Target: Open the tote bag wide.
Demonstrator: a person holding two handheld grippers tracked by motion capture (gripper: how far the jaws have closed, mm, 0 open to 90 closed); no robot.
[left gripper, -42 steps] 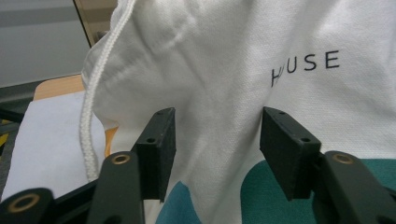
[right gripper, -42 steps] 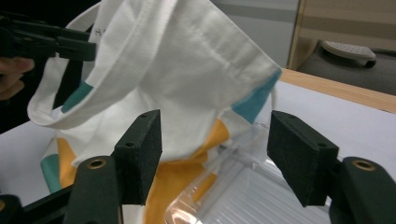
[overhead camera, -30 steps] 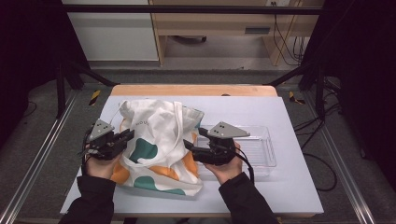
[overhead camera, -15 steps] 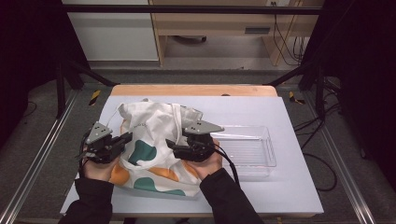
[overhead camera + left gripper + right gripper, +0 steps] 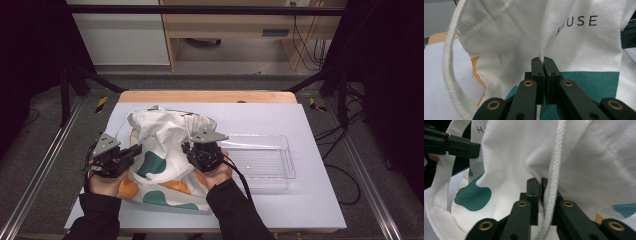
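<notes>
Pinching one bag point(image 5: 165, 160): two tongs point(image 5: 134, 150) point(image 5: 189, 150).

1. Person: black long sleeves on both forearms; hands bare.
2. Left gripper point(image 5: 134, 150): black boxy body; grey three-cornered plate on top; black cable trailing at the wrist.
3. Right gripper point(image 5: 187, 150): same black build; grey plate on top; black cable running back along the sleeve.
4. Jaws, both gripper views: matt black flat bars; brass-ringed pivots; small dark screws on the blocky pads.

White bag point(image 5: 165, 165) — teal and orange blotches, seemingly dark lettering.
</notes>
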